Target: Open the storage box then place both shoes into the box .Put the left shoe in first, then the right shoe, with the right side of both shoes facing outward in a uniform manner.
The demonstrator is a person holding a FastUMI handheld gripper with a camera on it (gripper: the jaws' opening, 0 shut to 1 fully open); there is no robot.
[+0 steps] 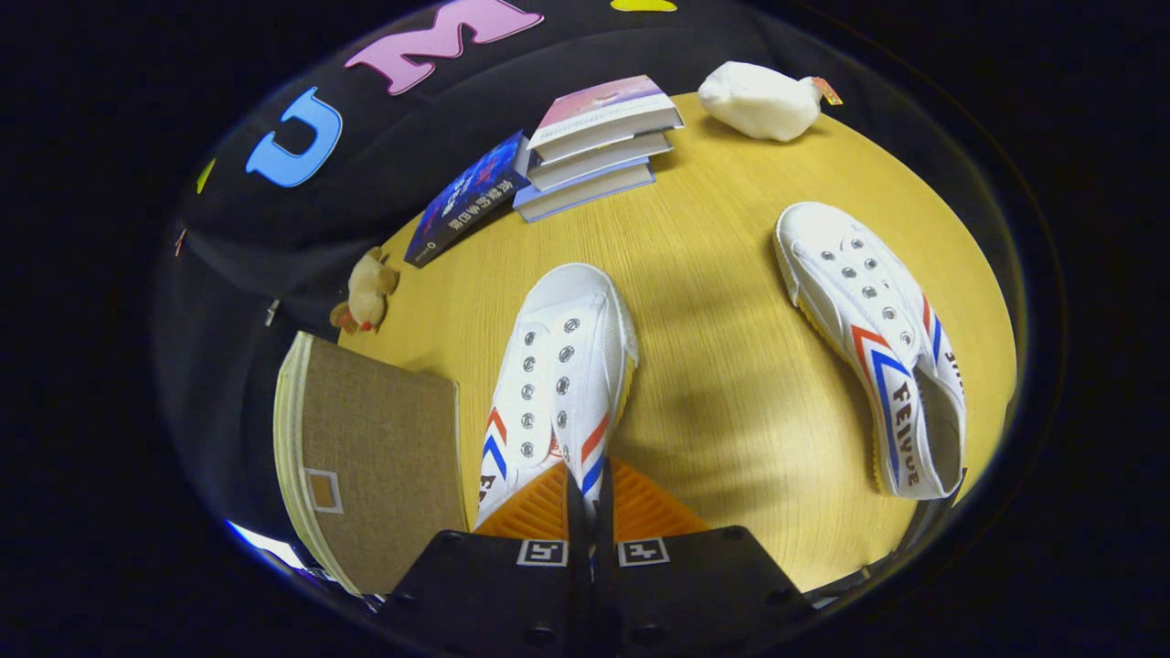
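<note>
Yellow wood-grain tabletop (722, 302) fills the booth floor w/ dark cloth wall behind.

Gripper view: our gripper (586, 498) has fingers nearly together, pinched on the rear part of the near shoe (559, 366); a thin bit of shoe shows between the pads, so we read it as gripping that shoe, likely by tongue or heel collar. Can't tell how deep the bite is.

Landmark = near shoe. Storage box (379, 448) sits just beside it on one side, tan fabric, lid looks shut or leaning, we can't tell which. Second shoe (873, 347) lies well apart on the opposite side, tipped onto its side, stripes + lettering up. Book stack (599, 142) and a dark book (466, 196) are beyond the toe; white plush (763, 100) further beyond; small plush toy (367, 291) near the box's far corner.

Looks: near shoe is white canvas, metal eyelets, no laces visible, red/blue chevrons both sides, upright, toe pointing away from us.

Our take on doing the step well: keep the pinch firm, canvas is soft and will fold; lift straight, don't drag. Box state needs confirming before carrying over. Check which shoe is the left first, order matters.
</note>
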